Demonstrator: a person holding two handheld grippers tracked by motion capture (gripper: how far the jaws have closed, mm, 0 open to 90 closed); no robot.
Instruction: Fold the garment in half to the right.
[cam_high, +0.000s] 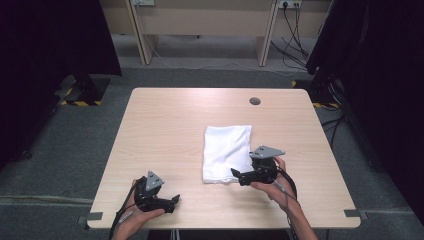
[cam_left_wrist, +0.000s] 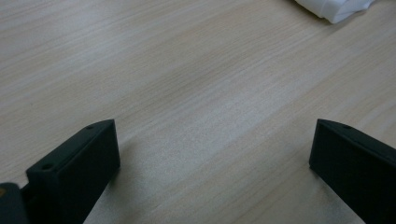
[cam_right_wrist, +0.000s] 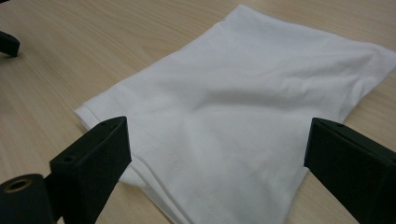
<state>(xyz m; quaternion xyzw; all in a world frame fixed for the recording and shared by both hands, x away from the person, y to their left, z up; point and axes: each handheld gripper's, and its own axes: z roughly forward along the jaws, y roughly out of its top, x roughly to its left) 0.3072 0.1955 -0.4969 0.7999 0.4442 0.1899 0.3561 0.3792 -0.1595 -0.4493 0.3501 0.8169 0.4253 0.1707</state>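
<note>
A folded white cloth (cam_high: 226, 151) lies flat a little right of the middle of the light wooden table (cam_high: 165, 130). My right gripper (cam_high: 237, 176) is at the cloth's near right corner, pointing left. In the right gripper view it (cam_right_wrist: 217, 126) is open, with the cloth (cam_right_wrist: 252, 93) spread between and beyond its two jaws. My left gripper (cam_high: 175, 199) rests low near the table's front left edge, well clear of the cloth. It (cam_left_wrist: 212, 128) is open over bare wood, and a corner of the cloth (cam_left_wrist: 334, 9) shows at the top right.
A round cable hole (cam_high: 255, 101) sits near the table's far edge. Tape tabs mark the front corners (cam_high: 93, 216) (cam_high: 351, 213). Grey carpet surrounds the table, with black curtains at both sides and a desk frame with cables behind.
</note>
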